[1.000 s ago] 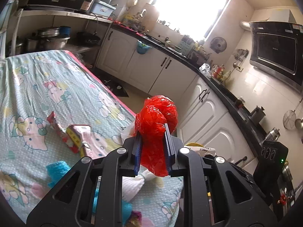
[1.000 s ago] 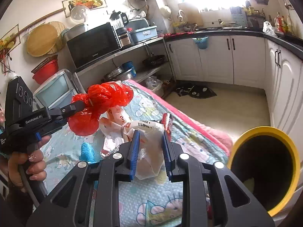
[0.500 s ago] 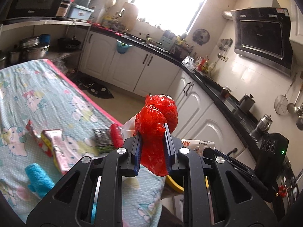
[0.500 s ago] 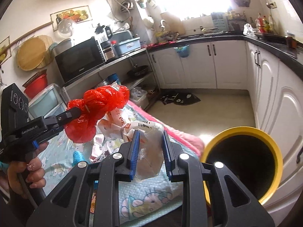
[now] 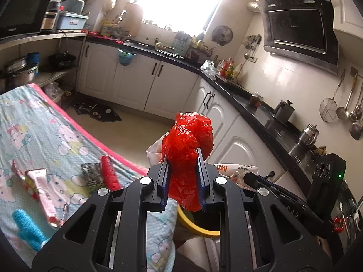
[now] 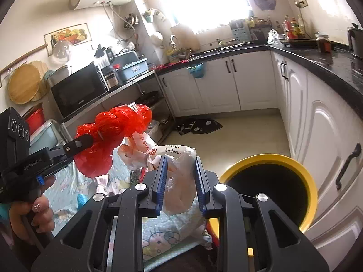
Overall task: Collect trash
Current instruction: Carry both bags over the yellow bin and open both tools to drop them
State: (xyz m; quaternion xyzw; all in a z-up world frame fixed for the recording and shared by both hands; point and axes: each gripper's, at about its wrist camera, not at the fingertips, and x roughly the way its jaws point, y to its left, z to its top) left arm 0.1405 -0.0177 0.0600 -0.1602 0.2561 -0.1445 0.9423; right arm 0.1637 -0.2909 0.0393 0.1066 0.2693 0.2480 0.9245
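Left gripper [image 5: 182, 170] clamps red bag [image 5: 188, 145]; right gripper [image 6: 179, 176] clamps clear bag [image 6: 179, 181]. Risk: either bag, released short of bin [image 6: 310, 188], lands on floor.

The bin [image 6: 310, 181] stands right of the table [image 6: 158, 233], below the cabinets [image 6: 322, 140]; wrappers [image 5: 45, 190] lie on the table.

Both grippers are made of matte black plastic, with two curved arms that have long cut-out windows. The left gripper [image 5: 182, 172] has four round silver screws and blue ribbed pads on its jaws, and the right gripper [image 6: 181, 176] looks the same. From the side, the left one shows white lettering, three round dials and a blue tab. The person's hand [image 6: 31, 215] has a pale polished nail.
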